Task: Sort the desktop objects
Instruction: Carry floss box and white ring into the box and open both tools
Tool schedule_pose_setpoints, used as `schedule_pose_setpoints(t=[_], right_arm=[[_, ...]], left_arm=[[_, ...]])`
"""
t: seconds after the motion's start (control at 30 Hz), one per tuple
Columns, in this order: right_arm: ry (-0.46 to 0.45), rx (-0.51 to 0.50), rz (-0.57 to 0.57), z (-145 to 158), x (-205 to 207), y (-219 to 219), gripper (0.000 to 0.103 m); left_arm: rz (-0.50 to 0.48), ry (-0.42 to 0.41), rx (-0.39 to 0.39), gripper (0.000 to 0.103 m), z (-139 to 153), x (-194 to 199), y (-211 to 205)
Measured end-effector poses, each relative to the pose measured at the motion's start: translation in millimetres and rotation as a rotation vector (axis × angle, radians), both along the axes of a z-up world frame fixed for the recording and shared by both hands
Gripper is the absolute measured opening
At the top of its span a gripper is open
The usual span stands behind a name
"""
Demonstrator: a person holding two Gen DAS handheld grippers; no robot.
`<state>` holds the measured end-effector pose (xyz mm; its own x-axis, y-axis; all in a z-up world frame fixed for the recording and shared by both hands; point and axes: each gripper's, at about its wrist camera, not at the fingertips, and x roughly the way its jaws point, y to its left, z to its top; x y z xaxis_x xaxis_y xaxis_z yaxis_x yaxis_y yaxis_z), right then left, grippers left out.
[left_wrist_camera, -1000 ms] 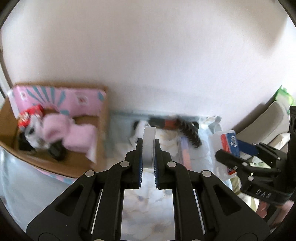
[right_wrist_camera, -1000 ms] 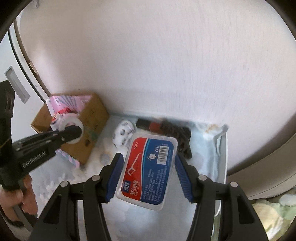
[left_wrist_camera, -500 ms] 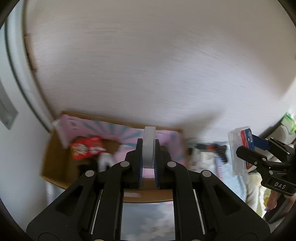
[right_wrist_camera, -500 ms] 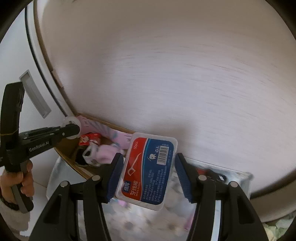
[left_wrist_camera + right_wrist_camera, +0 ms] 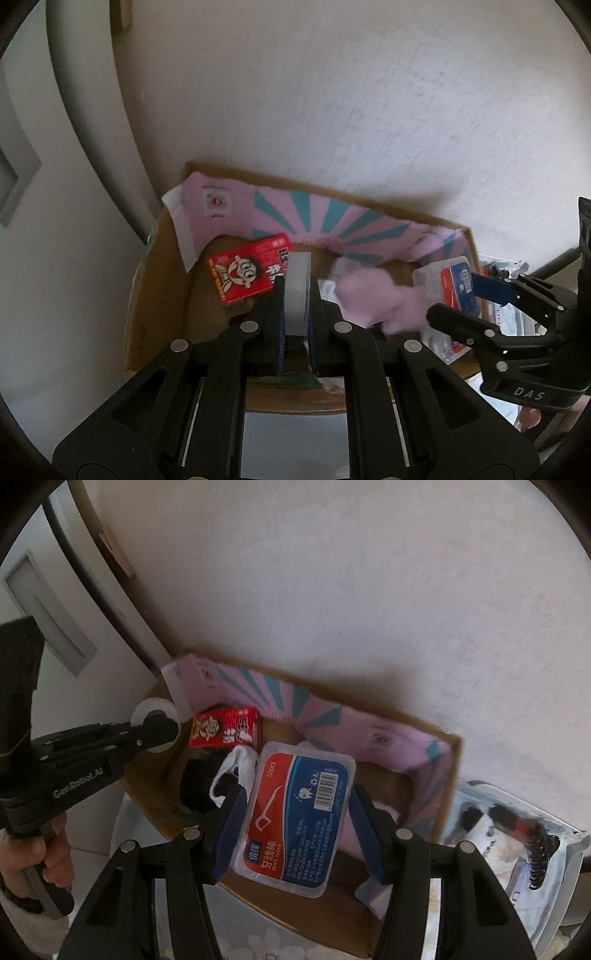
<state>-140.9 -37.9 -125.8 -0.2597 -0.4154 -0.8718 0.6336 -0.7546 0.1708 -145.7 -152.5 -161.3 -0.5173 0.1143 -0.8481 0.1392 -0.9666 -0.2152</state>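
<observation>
Left hand-held gripper [image 5: 295, 325] grips a roll of clear tape [image 5: 297, 291] edge-on between its pads, above the cardboard box [image 5: 159, 295]. Right hand-held gripper [image 5: 297, 812] clamps a dental floss pick case [image 5: 295, 816] over the same box. Inside lie a red snack packet [image 5: 249, 273] and pink fabric [image 5: 373, 299]; the box's far wall stands against the wall.
</observation>
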Motion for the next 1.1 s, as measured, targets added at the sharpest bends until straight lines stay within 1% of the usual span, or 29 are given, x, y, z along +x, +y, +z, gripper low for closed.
schedule_pose_setpoints(t=[0.13,0.23,0.27,0.3,0.33,0.37,0.4,0.47,0.53,0.57,0.6,0.7,0.77,0.9,1.1], right_arm=[[-0.026,0.016,-0.012,-13.2,-1.2,-0.7,0.052],[-0.039,0.019,-0.013,-17.7,-2.4,-1.4,0.052],[-0.043,0.014,-0.009,-17.8,-2.3,-1.9,0.053],[-0.052,0.009,-0.005,-18.7,-1.7,-1.9,0.056],[-0.068,0.006,-0.007,-19.9,-1.4,-1.5,0.065],[-0.075,0.007,-0.014,-19.6,-1.2,-0.2,0.072],[-0.078,0.004,-0.025,-19.6,-0.2,1.6,0.079],[-0.060,-0.032,-0.048,-14.6,4.7,8.0,0.079],[-0.042,-0.040,-0.064,-7.6,10.6,15.7,0.079],[-0.031,-0.038,-0.070,-5.1,13.0,18.2,0.079],[-0.016,-0.032,-0.076,-3.4,15.8,19.1,0.079],[0.011,-0.039,-0.085,4.2,25.5,32.5,0.079],[0.006,-0.058,-0.090,8.8,29.1,43.0,0.079],[-0.004,-0.088,-0.135,14.7,33.7,66.7,0.079],[-0.004,-0.112,-0.221,22.9,37.5,111.3,0.079]], left_arm=[[-0.008,-0.011,0.006,0.008,-6.6,0.3,-3.4],[0.002,-0.014,-0.015,0.009,-8.9,-0.2,-3.5],[0.005,-0.013,-0.011,0.009,-10.0,-0.8,-3.8],[0.007,-0.031,-0.002,0.009,-13.6,-2.9,-4.2],[0.008,-0.060,-0.001,0.011,-15.4,-4.9,-3.9],[0.009,-0.099,-0.013,0.011,-18.3,-7.6,-2.8],[0.007,-0.118,-0.028,0.013,-21.0,-8.9,-1.7],[-0.002,-0.155,-0.103,0.013,-23.5,-9.5,4.5],[-0.008,-0.155,-0.155,0.014,-22.5,-6.5,10.4],[-0.008,-0.149,-0.169,0.014,-20.8,-3.8,12.6],[-0.013,-0.144,-0.164,0.014,-18.5,-0.4,15.1],[-0.035,-0.130,-0.091,0.014,-12.1,5.8,20.9],[-0.043,-0.118,-0.063,0.014,-7.3,8.6,25.9],[-0.080,-0.077,-0.029,0.014,5.8,12.5,42.3],[-0.172,0.005,0.094,0.014,25.2,17.6,73.8]])
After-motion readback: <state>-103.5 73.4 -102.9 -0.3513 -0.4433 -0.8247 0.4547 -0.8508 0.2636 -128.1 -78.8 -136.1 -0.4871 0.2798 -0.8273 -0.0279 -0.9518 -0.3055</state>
